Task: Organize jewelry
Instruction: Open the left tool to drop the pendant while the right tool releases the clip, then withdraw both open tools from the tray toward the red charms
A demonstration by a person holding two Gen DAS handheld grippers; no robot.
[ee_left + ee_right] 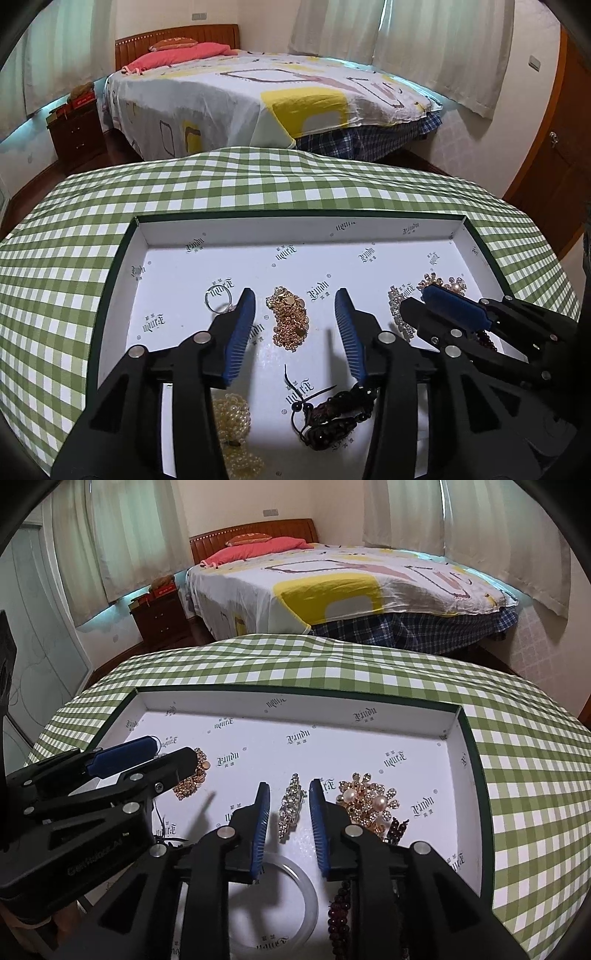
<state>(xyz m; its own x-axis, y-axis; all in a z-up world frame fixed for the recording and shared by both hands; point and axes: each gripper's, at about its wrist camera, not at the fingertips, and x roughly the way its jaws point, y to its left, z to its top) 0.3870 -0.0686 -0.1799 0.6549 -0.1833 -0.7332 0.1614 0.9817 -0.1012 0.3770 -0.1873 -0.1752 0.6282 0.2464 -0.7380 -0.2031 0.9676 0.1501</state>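
Observation:
A shallow white-lined box point(295, 230) with a dark green rim holds the jewelry. My left gripper point(295, 301) is open above a gold chain pile point(290, 319). A silver ring point(218, 297) lies left of it, a pearl bracelet point(232, 413) and a dark cord bracelet point(332, 417) lie nearer. My right gripper point(287, 790) is open, its fingers on either side of a rhinestone brooch point(291, 806). A gold and pearl brooch point(367, 799), a clear bangle point(295, 901) and a dark red bead bracelet point(340, 912) lie close by.
The box point(469, 760) sits on a green and white checked cloth point(258, 177). Behind it are a bed point(258, 96), a wooden nightstand point(77, 133) and curtains. A wooden door point(554, 147) is at the right.

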